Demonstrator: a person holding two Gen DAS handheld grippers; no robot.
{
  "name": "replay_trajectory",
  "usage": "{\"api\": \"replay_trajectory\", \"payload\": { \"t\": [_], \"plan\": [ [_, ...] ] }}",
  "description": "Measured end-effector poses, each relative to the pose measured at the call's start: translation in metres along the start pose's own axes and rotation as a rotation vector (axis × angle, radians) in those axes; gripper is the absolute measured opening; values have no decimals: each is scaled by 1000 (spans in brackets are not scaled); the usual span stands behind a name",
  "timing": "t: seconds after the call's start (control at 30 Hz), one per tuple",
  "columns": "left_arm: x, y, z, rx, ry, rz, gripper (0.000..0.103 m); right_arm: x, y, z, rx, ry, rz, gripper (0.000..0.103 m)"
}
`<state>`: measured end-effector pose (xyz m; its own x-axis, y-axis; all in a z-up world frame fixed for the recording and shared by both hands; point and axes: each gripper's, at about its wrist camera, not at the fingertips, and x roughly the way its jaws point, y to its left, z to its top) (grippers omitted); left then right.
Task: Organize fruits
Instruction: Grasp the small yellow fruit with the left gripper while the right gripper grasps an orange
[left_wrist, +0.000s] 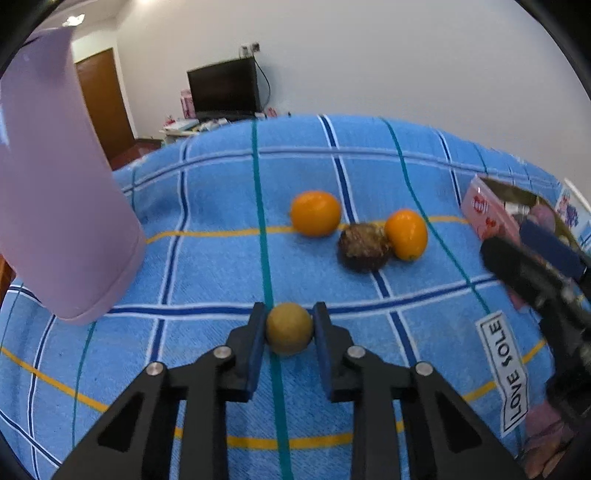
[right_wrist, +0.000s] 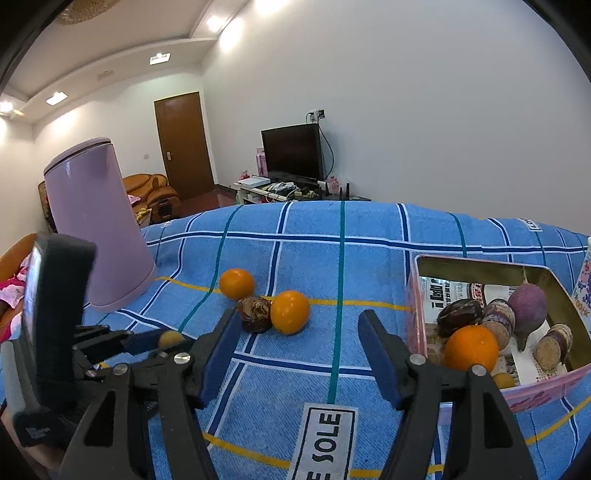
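My left gripper (left_wrist: 289, 325) is shut on a small yellow-brown round fruit (left_wrist: 289, 333) just above the blue checked cloth; it also shows in the right wrist view (right_wrist: 170, 338). Beyond it lie two oranges (left_wrist: 315, 213) (left_wrist: 406, 234) and a dark brown wrinkled fruit (left_wrist: 364, 246) touching the right orange. My right gripper (right_wrist: 299, 325) is open and empty, above the cloth, left of a pink tin box (right_wrist: 417, 295). The box holds an orange (right_wrist: 471, 349), a dark fruit and several purple root vegetables.
A tall lilac kettle (right_wrist: 96, 225) stands on the cloth at the far left. The cloth (left_wrist: 207, 206) carries a "LOVE SOLE" label (left_wrist: 504, 373). A television, a wooden door and a sofa are in the room behind.
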<state>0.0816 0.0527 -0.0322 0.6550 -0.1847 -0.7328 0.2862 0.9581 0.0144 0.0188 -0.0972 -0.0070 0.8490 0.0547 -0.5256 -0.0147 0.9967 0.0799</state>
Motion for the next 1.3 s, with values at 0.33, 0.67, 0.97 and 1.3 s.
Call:
{"api": "replay_trajectory", "payload": {
  "t": [0.33, 0.67, 0.97, 1.3],
  "plan": [
    [-23, 36, 1, -168, -132, 67, 27, 19, 11, 1, -55, 100, -3, 42],
    [-21, 51, 5, -224, -140, 81, 27, 75, 8, 14, -15, 256, 12, 41],
    [-15, 56, 6, -241, -127, 92, 27, 112, 4, 22, 37, 328, 22, 41],
    [-17, 50, 6, -187, -174, 217, 27, 93, 6, 21, 31, 289, 8, 40]
  ]
}}
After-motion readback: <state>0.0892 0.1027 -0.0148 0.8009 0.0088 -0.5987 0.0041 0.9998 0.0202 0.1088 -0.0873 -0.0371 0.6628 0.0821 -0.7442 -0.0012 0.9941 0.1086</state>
